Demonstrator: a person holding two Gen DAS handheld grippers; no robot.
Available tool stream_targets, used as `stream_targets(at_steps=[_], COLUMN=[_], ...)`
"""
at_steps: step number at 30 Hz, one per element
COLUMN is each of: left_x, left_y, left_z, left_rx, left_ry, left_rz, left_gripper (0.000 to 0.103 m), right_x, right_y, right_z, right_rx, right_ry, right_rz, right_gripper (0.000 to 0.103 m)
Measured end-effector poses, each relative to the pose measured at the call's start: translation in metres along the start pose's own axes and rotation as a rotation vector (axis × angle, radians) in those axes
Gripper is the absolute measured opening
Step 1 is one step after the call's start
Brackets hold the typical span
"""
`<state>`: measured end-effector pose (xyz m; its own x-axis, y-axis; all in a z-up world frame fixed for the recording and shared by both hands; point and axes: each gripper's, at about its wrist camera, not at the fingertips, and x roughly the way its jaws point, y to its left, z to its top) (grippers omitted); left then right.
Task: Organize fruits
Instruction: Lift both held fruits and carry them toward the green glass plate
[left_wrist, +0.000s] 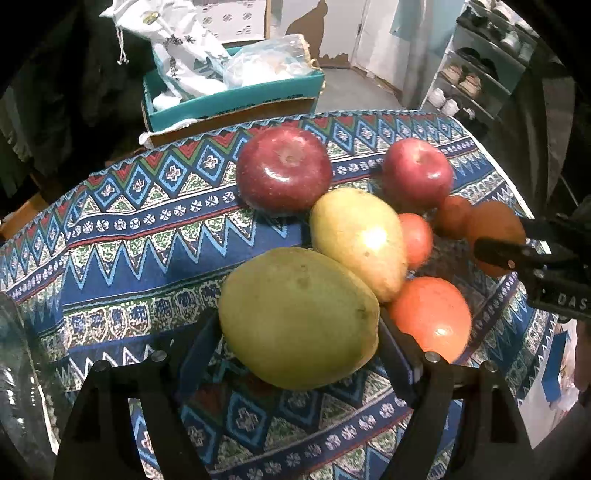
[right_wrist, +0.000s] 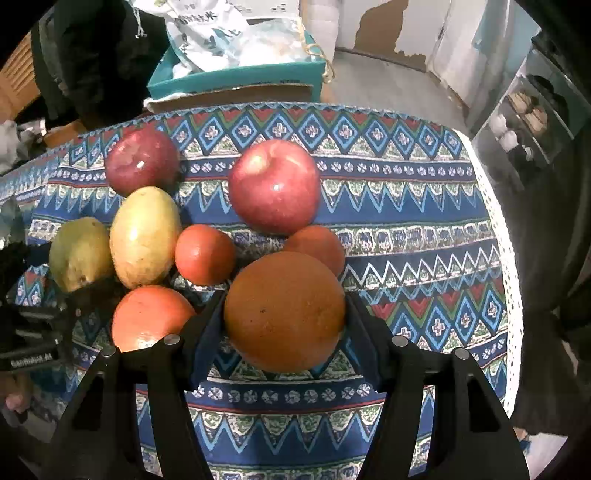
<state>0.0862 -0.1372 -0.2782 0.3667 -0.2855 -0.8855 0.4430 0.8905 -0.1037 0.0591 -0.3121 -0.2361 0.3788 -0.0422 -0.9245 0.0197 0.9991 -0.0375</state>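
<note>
1. The green mango (left_wrist: 299, 317) sits between the left gripper's (left_wrist: 295, 354) fingers; the pads seem to touch its sides, so I'd call it grasped, though contact is hard to confirm.
2. The yellow mango (left_wrist: 360, 236) lies touching the green mango's far side, tomatoes (left_wrist: 430, 319) just right of it, two apples (left_wrist: 284, 170) beyond.
3. The right gripper (right_wrist: 284, 325) is clenched on the orange (right_wrist: 284, 310), right of the green mango past the tomatoes.
4. I'd lift each fruit straight up, slow, so the neighbours don't roll on the cloth (left_wrist: 147, 236).
5. Can't see under either fruit, so lifted or resting, no idea. No bowl or target spot in view, and the box (left_wrist: 236, 99) behind the apples is half hidden by bags.
</note>
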Motion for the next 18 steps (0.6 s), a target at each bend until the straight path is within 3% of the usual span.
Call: stream_targets(at_steps=[18], left_x=[-0.084], left_y=[0.002], left_z=[0.000], left_rx=[-0.003], left_ry=[-0.118], left_rz=[0.064], left_gripper=[0.083], right_x=[-0.060], right_y=[0.019], right_z=[0.008], right_rx=[-0.049], right_ry=[-0.141], right_rz=[-0.022], right_gripper=[0.063])
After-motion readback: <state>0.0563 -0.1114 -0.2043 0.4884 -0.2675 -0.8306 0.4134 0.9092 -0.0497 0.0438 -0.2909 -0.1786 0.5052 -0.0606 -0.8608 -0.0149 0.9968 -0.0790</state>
